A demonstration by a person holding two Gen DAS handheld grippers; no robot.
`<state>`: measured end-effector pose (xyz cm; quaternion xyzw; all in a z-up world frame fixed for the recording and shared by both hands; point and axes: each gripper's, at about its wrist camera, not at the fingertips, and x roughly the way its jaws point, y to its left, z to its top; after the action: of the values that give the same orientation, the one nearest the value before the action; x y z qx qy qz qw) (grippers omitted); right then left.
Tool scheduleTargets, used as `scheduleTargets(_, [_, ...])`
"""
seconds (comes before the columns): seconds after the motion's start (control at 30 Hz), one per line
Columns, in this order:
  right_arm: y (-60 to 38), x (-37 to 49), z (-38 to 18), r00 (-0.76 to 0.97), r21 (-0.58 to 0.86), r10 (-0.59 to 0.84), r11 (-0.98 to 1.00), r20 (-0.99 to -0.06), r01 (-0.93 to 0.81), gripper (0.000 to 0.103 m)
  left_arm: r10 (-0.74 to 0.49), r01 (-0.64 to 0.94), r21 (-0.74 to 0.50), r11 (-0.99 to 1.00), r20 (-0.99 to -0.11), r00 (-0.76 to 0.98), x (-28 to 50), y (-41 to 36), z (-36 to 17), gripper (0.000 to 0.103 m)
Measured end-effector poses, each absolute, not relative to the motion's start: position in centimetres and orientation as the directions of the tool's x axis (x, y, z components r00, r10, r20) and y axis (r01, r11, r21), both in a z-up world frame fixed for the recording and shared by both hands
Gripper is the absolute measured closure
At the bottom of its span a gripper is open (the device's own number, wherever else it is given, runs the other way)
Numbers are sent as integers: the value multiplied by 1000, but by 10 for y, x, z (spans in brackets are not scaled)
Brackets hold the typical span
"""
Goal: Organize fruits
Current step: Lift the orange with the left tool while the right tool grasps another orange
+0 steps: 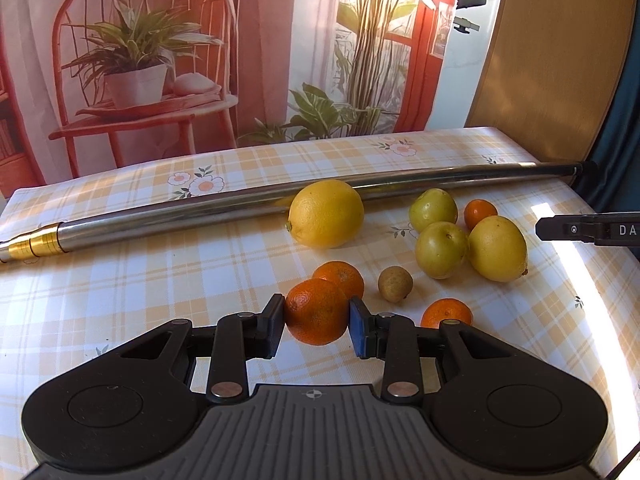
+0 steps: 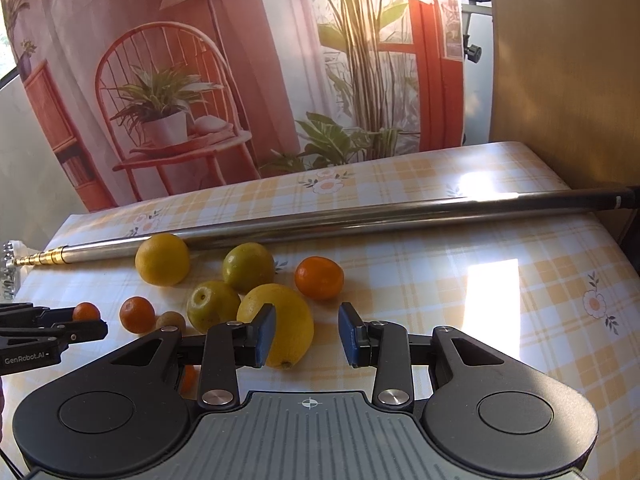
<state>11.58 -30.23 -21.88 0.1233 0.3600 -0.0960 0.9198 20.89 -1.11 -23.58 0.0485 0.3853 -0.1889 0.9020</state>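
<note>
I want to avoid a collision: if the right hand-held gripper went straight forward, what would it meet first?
Probably the small orange, just left of the open right hand-held gripper line; the big lemon lies beside its left finger. Depth is unclear.

Warm daylight, glare patches on tablecloth (image 2: 492, 276), fisheye-bent edges, sharp focus

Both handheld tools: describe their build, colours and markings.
Left tool and right tool match: black plastic bodies with rounded lobes, a ribbed grey centre plate bearing a crosshair mark, silver pivot rivets, blue-padded fingers. White "GenRobot.AI" lettering marks the left tool's side. No sleeves visible.
</note>
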Motion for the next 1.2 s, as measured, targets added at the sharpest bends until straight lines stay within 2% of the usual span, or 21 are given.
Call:
scheduleTargets(0.13, [-311, 119, -220, 754, 166, -120, 942, -646, 292, 70, -250, 347, 6, 938, -679, 690, 195, -12, -227, 67])
scheduleTargets(0.27, [-321, 127, -225, 774, 207, -125, 926, -621, 316, 70, -262, 321, -34, 946, -660, 704, 187, -9, -219, 67])
scheduleTargets(0.43, [-332, 143, -234, 779, 234, -129, 913, -613, 335, 70, -257, 319, -22, 947, -646, 718, 180, -11, -215, 67])
scheduleTargets(0.87, [-341, 186, -264, 729, 297, -62, 887, -681, 353, 60, -264, 314, -44, 948, -657, 706, 173, -8, -218, 67])
scheduleTargets(1.07, [-339, 193, -270, 708, 356, 0, 864, -706, 355, 61, -267, 315, -47, 948, -656, 706, 171, -8, -218, 67])
scheduleTargets(1.2, [-339, 192, -272, 702, 369, 8, 855, -713, 365, 67, -272, 317, -51, 947, -654, 706, 167, -9, -218, 67])
